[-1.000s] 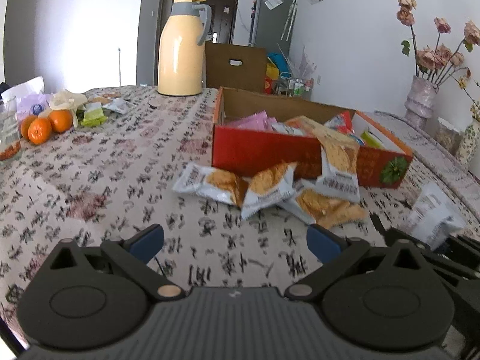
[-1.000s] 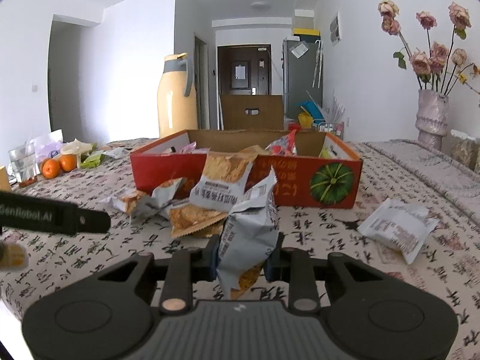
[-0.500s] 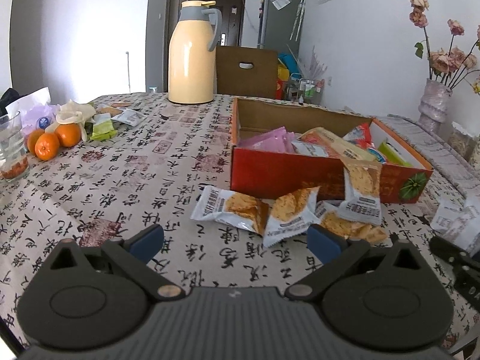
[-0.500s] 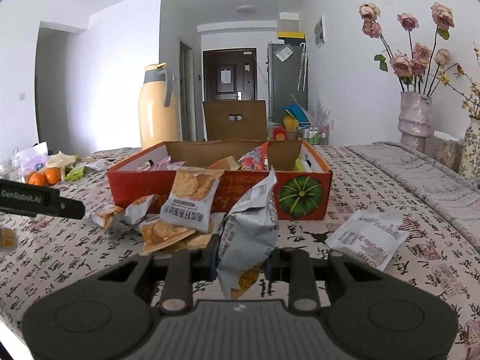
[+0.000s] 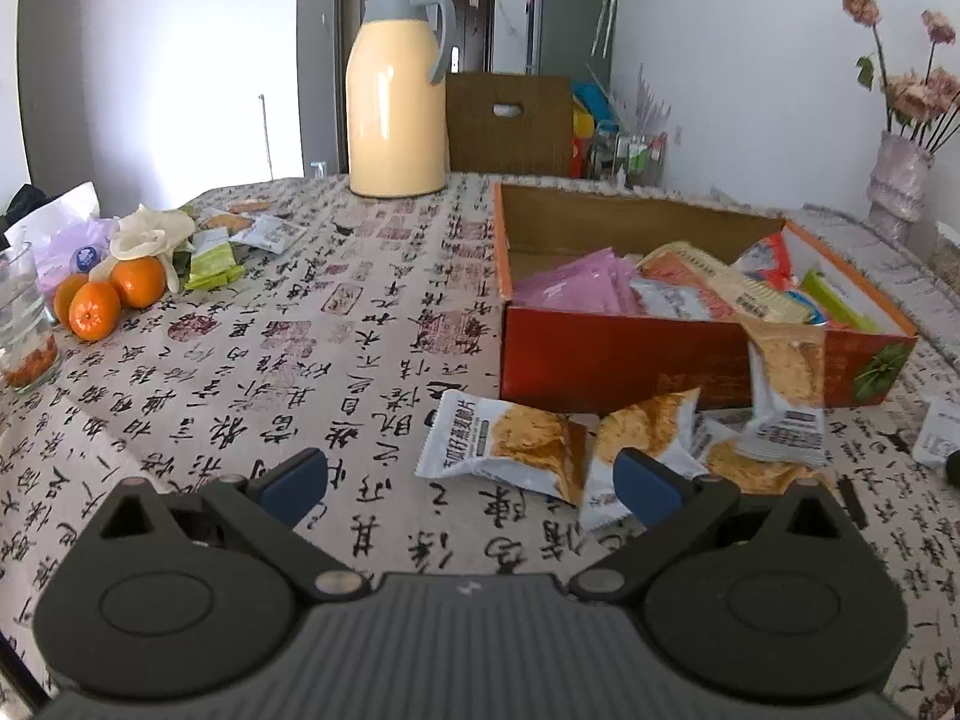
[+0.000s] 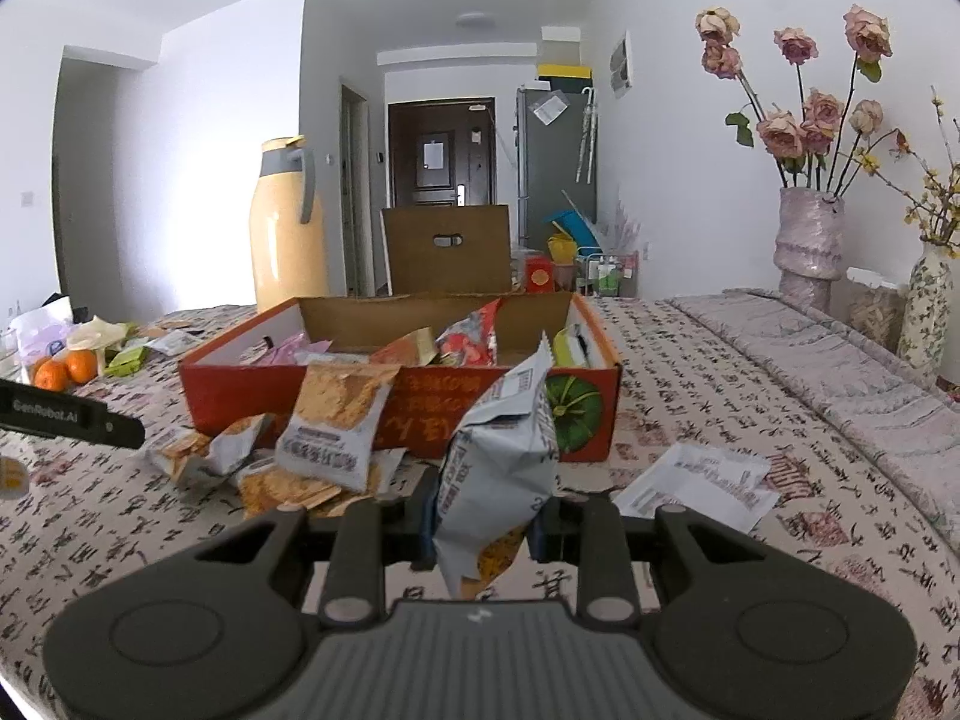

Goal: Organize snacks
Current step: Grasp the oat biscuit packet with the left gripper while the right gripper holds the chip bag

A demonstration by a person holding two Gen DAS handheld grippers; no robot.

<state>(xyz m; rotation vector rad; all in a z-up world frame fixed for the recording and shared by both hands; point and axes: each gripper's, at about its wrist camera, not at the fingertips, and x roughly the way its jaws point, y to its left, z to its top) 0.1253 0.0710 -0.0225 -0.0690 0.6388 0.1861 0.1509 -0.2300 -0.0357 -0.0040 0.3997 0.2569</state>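
Observation:
A red cardboard box [image 5: 606,354] [image 6: 240,387] partly filled with snack packets stands on the patterned tablecloth. Several white and orange cracker packets [image 5: 504,450] [image 6: 336,420] lie against its front wall, one of them leaning over the rim. My right gripper [image 6: 483,525] is shut on a crumpled grey-white snack packet [image 6: 498,468], held upright above the cloth in front of the box. My left gripper [image 5: 471,483] is open with nothing between its blue pads, just short of the loose packets. One finger of the left gripper [image 6: 72,417] shows at the left edge of the right wrist view.
A cream thermos jug [image 5: 399,90] stands at the far side of the table. Oranges [image 5: 111,297], a glass [image 5: 21,318] and small wrappers sit at the left. A flat white packet [image 6: 696,483] lies right of the box. Vases with dried roses [image 6: 807,246] stand at the right.
The left gripper has shifted left and slightly back, so the box and packets now sit further right in its view. The right gripper has risen a little and neared the box, still holding the packet.

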